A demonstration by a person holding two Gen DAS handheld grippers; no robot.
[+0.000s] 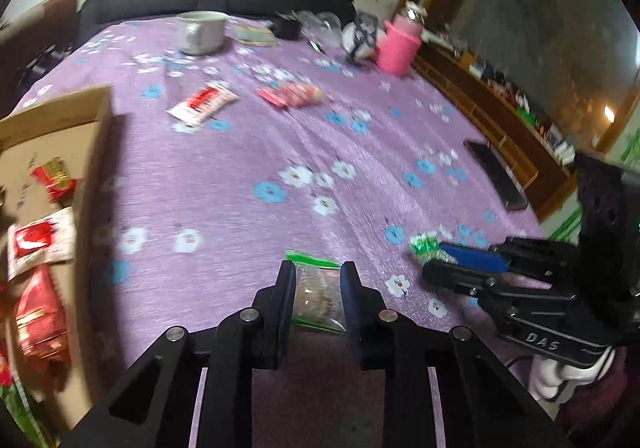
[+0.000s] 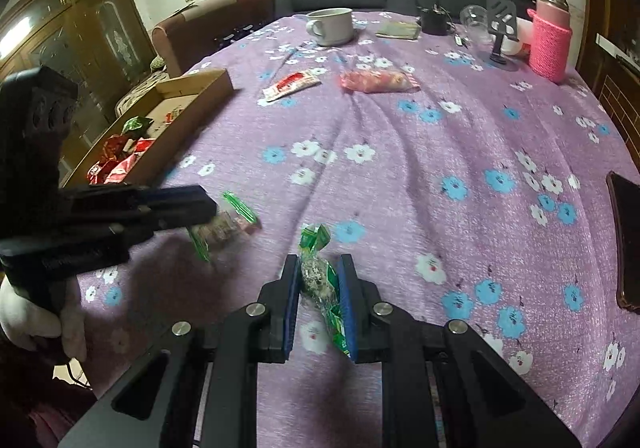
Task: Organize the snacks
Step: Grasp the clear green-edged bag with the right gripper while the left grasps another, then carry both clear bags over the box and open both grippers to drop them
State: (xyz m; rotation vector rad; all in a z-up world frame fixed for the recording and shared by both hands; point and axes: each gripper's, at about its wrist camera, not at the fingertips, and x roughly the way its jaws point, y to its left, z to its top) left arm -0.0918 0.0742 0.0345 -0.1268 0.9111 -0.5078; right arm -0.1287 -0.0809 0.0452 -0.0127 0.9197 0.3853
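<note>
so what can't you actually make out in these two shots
- Left wrist view: the snack packet print is blurred, its sides covered by the left gripper jaws.
- Same view: the cardboard box is cut off by the left edge.
- Right wrist view: the green-wrapped snack label is too small, crumpled in the right gripper.

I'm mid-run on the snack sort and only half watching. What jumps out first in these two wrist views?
Both grippers are loaded: the left gripper is shut on a clear green-edged snack pack, and the right gripper is shut on a green-wrapped snack, both low over the purple flowered tablecloth. At the table's left edge, the cardboard box already holds red packets, while a red-and-white sachet and a pink packet lie loose mid-table.
</note>
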